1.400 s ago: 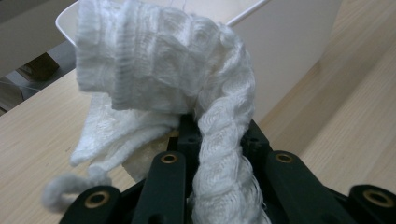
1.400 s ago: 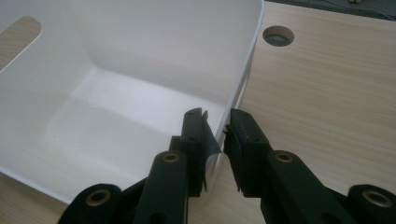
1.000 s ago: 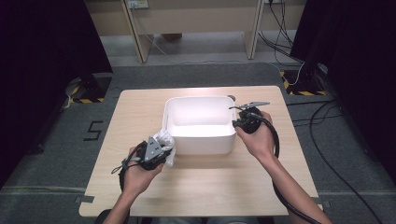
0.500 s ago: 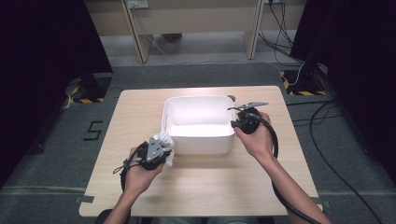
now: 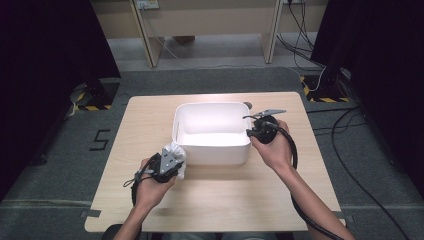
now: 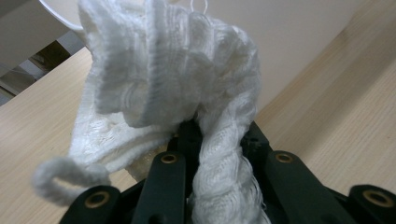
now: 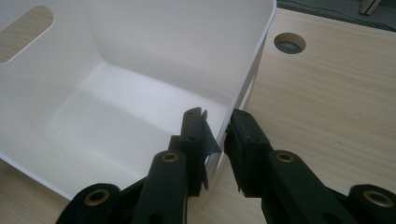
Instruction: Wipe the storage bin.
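Observation:
A white plastic bin (image 5: 210, 106) stands in the middle of the wooden table (image 5: 150, 115), and its inside looks bare. My left gripper (image 5: 172, 160) is at the bin's near left corner, shut on a white knitted cloth (image 5: 178, 151). The cloth (image 6: 173, 79) bunches up over the jaws and hides their tips. My right gripper (image 5: 253, 133) is at the bin's right side. Its jaws straddle the bin's right wall (image 7: 243, 88), one inside and one outside, and my right gripper (image 7: 217, 128) is shut on that wall near the rim.
A round cable hole (image 7: 289, 43) sits in the table just beyond the bin's far right corner. Bare wood lies in front of the bin and on both sides. Cables and a floor mark "5" (image 5: 100, 140) lie off the table.

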`<action>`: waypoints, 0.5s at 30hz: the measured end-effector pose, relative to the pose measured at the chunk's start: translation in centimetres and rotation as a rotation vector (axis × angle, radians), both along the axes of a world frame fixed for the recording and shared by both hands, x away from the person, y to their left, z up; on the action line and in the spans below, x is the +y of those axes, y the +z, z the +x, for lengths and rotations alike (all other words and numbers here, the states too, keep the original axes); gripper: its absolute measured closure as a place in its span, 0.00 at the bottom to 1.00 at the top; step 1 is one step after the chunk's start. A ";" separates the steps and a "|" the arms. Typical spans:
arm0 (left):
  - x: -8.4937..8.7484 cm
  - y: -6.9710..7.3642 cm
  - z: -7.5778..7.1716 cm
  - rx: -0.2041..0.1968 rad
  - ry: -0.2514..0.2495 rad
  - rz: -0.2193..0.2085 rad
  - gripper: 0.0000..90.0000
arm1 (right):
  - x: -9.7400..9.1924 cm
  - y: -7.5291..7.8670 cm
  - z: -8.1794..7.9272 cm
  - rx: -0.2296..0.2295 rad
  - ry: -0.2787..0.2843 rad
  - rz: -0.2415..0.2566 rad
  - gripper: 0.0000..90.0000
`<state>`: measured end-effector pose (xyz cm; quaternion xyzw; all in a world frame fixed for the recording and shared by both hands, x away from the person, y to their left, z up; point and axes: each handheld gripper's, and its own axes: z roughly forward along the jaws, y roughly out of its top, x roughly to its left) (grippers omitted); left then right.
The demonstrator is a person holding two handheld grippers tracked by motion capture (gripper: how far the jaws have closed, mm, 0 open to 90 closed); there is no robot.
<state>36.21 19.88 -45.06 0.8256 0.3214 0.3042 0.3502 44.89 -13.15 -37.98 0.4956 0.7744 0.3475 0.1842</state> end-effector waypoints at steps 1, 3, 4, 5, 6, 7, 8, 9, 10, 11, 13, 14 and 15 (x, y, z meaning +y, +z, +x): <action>0.0 -0.1 0.0 0.000 0.002 0.004 0.84 | 0.0 0.0 0.0 0.001 0.000 -0.001 0.85; -0.1 -0.4 0.1 0.002 0.003 0.010 0.84 | 0.1 0.0 0.0 0.001 0.000 0.001 0.85; -0.1 -0.6 0.1 0.003 0.005 0.007 0.84 | 0.1 0.0 0.0 -0.002 0.002 -0.003 0.85; -0.1 -0.7 0.2 0.006 0.004 0.008 0.84 | 0.1 0.0 0.0 -0.002 0.003 -0.002 0.85; 0.0 -0.8 0.2 0.015 0.008 -0.007 0.84 | 0.1 0.0 0.0 -0.001 0.001 0.000 0.85; 0.0 -1.0 0.3 0.016 0.012 -0.015 0.84 | 0.1 0.0 0.0 -0.003 0.003 -0.001 0.85; 0.0 -1.1 0.3 0.017 0.016 -0.009 0.84 | 0.1 0.0 0.0 -0.003 0.003 0.000 0.84; 0.0 -1.2 0.4 0.016 0.018 -0.006 0.84 | 0.1 0.0 0.0 -0.003 0.005 0.001 0.84; 0.0 -1.4 0.4 0.018 0.020 -0.006 0.84 | 0.1 0.0 0.0 -0.006 0.006 0.000 0.84; 0.0 -1.5 0.4 0.020 0.020 -0.003 0.84 | 0.1 0.0 0.0 -0.005 0.007 0.001 0.84; 0.1 -1.7 0.5 0.024 0.023 0.000 0.84 | 0.1 0.0 0.0 -0.005 0.008 -0.001 0.84; 0.1 -1.8 0.6 0.026 0.022 0.001 0.84 | 0.1 0.0 0.0 -0.004 0.008 0.000 0.84; 0.1 -1.8 0.6 0.029 0.024 0.000 0.84 | 0.1 0.0 0.0 -0.004 0.008 0.000 0.84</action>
